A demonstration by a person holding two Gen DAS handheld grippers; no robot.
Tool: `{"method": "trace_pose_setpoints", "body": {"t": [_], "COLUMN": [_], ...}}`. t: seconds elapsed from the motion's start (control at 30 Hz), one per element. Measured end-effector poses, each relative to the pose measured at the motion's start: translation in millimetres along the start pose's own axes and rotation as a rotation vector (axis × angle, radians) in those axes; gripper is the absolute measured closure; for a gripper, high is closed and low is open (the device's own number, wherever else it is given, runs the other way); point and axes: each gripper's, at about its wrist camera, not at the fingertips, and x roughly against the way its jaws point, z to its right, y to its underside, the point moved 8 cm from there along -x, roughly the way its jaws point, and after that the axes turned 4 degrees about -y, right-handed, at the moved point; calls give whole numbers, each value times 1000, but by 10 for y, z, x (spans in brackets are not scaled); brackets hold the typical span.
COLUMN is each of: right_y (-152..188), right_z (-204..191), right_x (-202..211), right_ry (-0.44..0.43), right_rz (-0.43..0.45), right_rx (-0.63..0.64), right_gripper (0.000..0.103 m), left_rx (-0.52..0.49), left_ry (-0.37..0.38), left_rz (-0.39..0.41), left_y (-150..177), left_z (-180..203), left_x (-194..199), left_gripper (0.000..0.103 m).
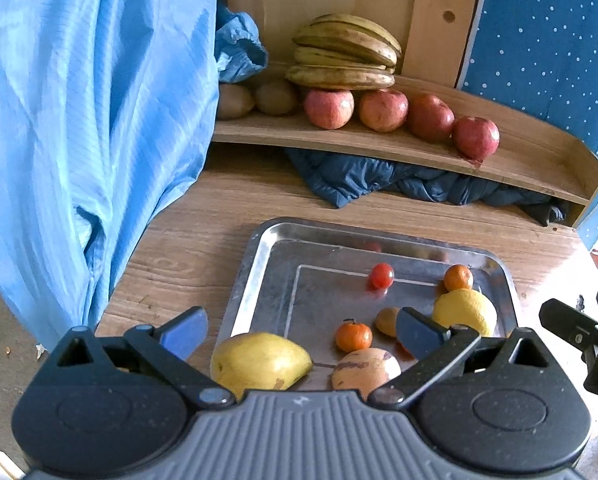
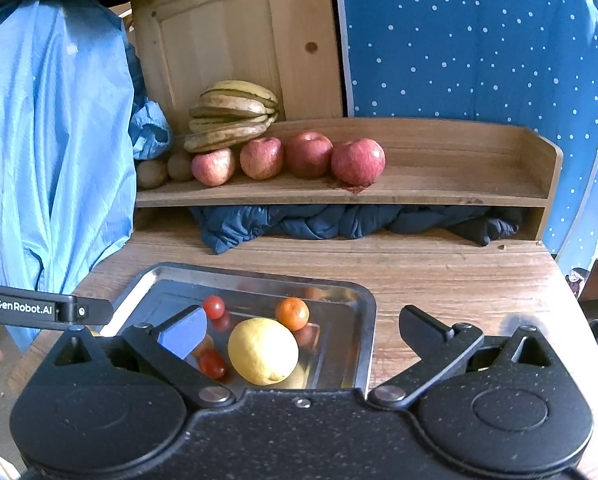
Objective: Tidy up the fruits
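Observation:
A steel tray [image 1: 259,264] [image 2: 363,320] lies on the wooden table. It holds a yellow pear [image 1: 259,360], a lemon [image 1: 465,310] [image 2: 263,350], small oranges [image 1: 353,336] [image 2: 292,313], cherry tomatoes [image 1: 381,275] [image 2: 214,306] and a striped brownish fruit [image 1: 365,370]. On the wooden shelf [image 1: 531,160] [image 2: 459,184] behind, several red apples [image 1: 383,110] [image 2: 357,160] stand in a row beside bananas [image 1: 347,52] [image 2: 231,114] and kiwis [image 1: 275,98] [image 2: 151,173]. My left gripper [image 1: 301,332] hangs open over the tray's near side, nothing between its fingers. My right gripper [image 2: 303,334] is open over the tray's right part, holding nothing.
A light blue garment [image 1: 79,120] [image 2: 51,160] hangs at the left. Dark blue cloth [image 1: 399,180] [image 2: 339,220] is bundled under the shelf. A dotted blue panel [image 1: 547,40] [image 2: 479,40] stands at the back right. Part of the other gripper [image 1: 579,336] [image 2: 39,308] shows in each view.

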Motion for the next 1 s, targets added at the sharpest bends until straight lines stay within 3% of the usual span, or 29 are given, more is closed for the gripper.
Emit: {"method": "trace_pose_setpoints", "body": {"t": [0.43, 1.0], "right_y": [28, 311], "right_z": [-275, -687], "right_x": [193, 569], "right_ry": [41, 90], "right_rz": [23, 36], "right_rx": [9, -22], "right_gripper": [1, 1], "left_rx": [-9, -61], "left_ry": [40, 90], "left_rz": [14, 35], "left_y": [49, 376], "left_z": [-248, -596], "left_x": [103, 415], "left_gripper": [1, 1]}}
